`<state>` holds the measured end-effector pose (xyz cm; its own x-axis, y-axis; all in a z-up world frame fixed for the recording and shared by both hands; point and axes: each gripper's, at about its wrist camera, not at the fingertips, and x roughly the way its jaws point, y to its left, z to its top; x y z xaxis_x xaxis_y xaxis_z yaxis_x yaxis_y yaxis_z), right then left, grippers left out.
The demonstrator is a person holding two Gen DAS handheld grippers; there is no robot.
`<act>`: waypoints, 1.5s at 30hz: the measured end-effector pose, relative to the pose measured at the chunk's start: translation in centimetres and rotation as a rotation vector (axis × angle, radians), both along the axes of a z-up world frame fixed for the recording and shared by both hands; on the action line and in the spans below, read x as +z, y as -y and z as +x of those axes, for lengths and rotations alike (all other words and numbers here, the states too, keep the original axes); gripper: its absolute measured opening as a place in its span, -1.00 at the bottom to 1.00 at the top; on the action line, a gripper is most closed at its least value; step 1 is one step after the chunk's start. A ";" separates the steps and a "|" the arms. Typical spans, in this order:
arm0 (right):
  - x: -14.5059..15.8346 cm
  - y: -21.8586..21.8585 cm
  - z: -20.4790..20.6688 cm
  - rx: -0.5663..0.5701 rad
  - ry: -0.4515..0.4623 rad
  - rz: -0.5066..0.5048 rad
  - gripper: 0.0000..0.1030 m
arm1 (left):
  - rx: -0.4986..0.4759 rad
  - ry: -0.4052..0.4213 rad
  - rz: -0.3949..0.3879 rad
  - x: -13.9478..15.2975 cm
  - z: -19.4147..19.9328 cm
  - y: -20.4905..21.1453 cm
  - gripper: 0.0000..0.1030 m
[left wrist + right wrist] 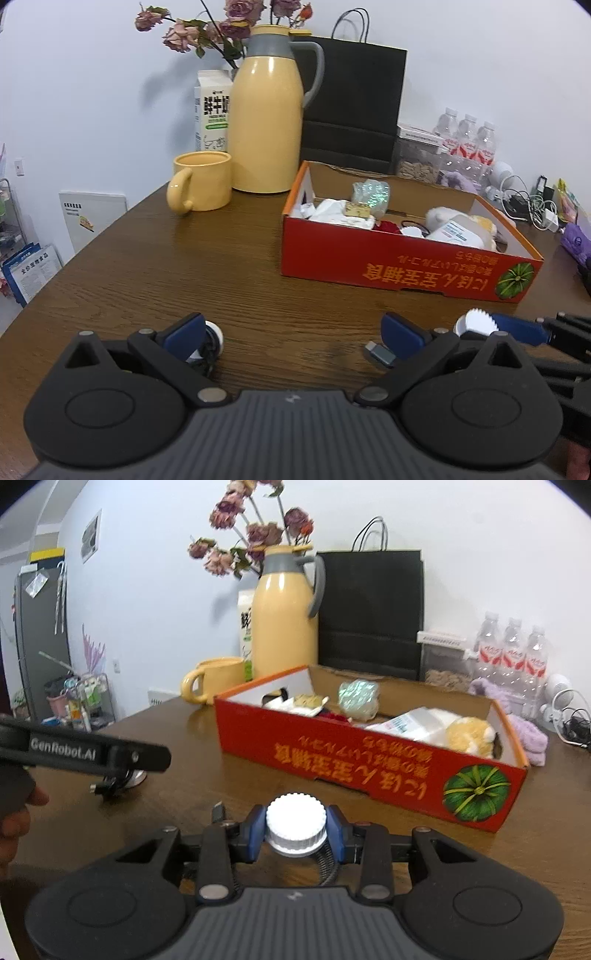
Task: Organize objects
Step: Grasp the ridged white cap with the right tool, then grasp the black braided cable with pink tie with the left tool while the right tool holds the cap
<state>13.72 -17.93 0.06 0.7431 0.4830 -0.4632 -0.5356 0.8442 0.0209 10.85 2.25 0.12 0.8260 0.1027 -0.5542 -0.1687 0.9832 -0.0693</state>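
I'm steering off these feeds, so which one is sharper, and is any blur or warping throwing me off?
Left wrist view: sharper, the red box lettering and the wood grain of the table read crisply, with the table edge bowed by fisheye. Right wrist view: softer overall, box print smeared, though the white cap in the right gripper stays fairly clear; dark corners in both views.

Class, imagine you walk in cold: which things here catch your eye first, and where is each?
The red box full of odds and ends sits mid-table. Behind it stand a yellow jug and matching mug. Nearest, the right tongs clamp a white ridged cap.
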 end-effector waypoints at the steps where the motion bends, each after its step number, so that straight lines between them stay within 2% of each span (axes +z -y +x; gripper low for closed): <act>1: 0.1 0.4 0.1 -0.007 0.005 0.005 -0.33 | -0.008 -0.006 -0.002 0.0 0.1 0.2 1.00; 5: 0.3 1.7 0.3 -0.039 0.022 0.018 -0.33 | -0.046 -0.042 -0.018 -0.1 0.7 1.0 1.00; 11: 0.4 3.9 0.8 -0.088 0.036 0.032 -0.33 | -0.140 -0.173 -0.086 -0.6 2.2 2.5 1.00; 17: 0.3 5.6 1.1 -0.120 0.045 0.046 -0.33 | -0.200 -0.268 -0.108 -1.2 3.7 5.1 1.00; 22: 0.1 6.7 1.2 -0.134 0.048 0.057 -0.33 | -0.204 -0.336 -0.116 -1.5 5.1 7.0 1.00; 32: 0.0 8.5 1.3 -0.169 0.049 0.098 -0.33 | -0.138 -0.465 -0.154 -2.2 7.8 8.4 1.00; 45: 0.1 10.0 0.9 -0.182 0.065 0.141 -0.33 | -0.091 -0.499 -0.101 -2.6 9.0 10.0 1.00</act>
<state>14.63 -27.91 0.11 0.8497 0.3950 -0.3493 -0.3790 0.9181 0.1162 19.87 -7.75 -2.45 0.4620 -0.0318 -0.8863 -0.1196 0.9880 -0.0978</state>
